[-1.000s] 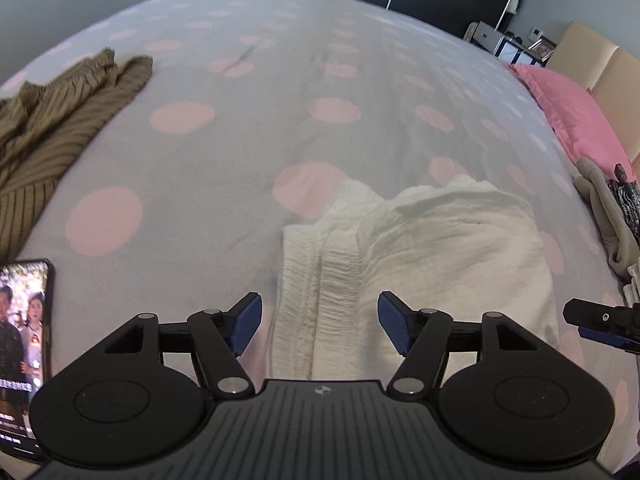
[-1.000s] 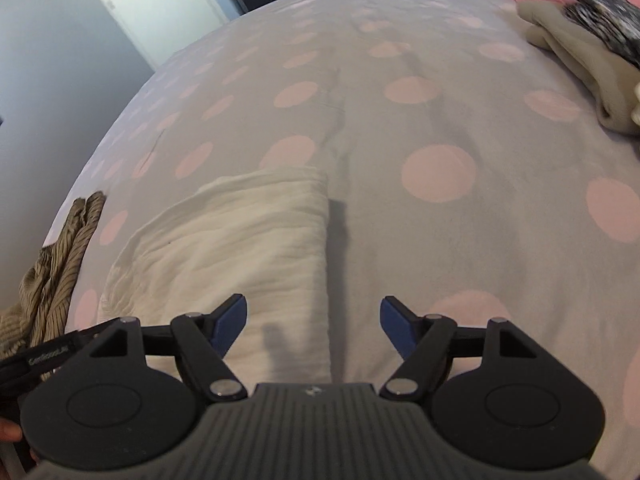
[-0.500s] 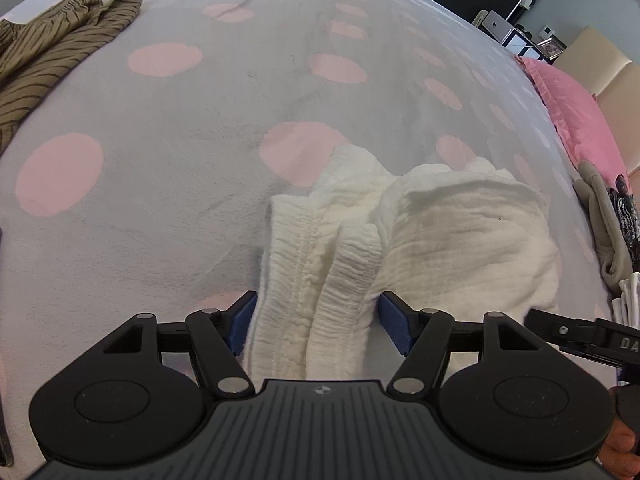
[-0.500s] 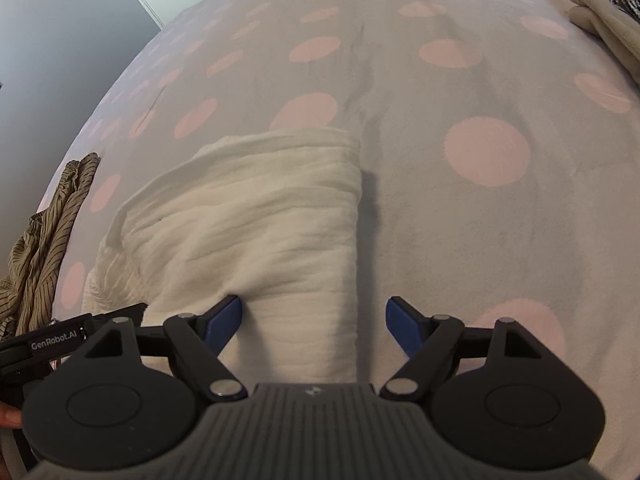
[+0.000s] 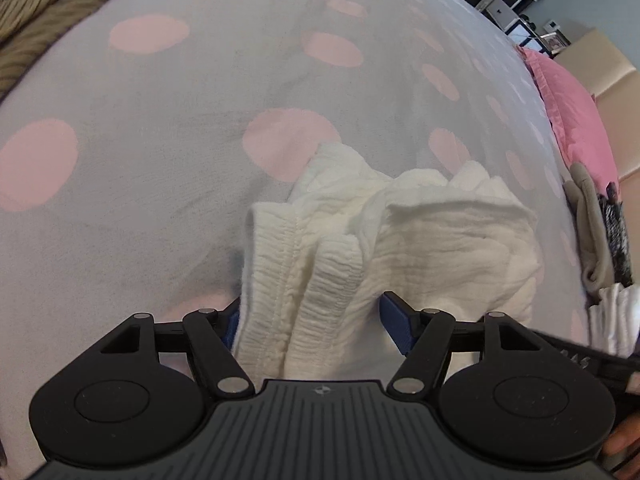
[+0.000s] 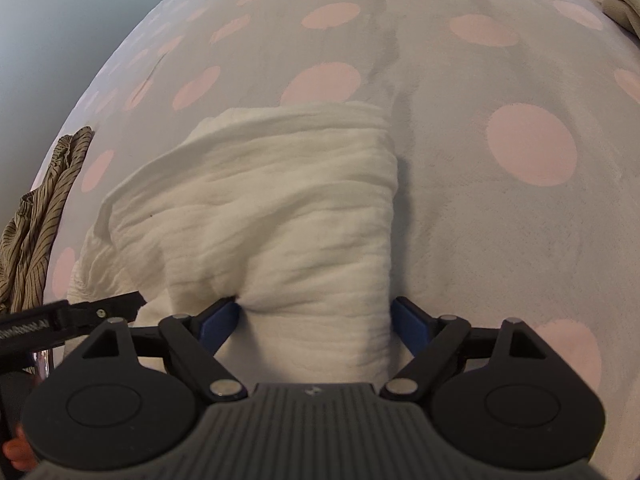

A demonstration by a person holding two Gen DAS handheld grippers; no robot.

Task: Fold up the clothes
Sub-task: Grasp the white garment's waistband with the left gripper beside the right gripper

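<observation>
Your left tool (image 5: 310,322) and right tool (image 6: 316,320) both stand wide open, gripping nothing; the folded white garment (image 6: 280,208) lies on the bed (image 6: 500,240) between each tool's fingers.

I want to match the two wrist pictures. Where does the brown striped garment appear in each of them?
Left wrist view: the brown striped garment lies at the top left corner, on the dotted bedspread.
Right wrist view: it lies at the left edge, about mid-height.
Shared landmark: the white garment, in the centre of both views, between the open jaws.
</observation>
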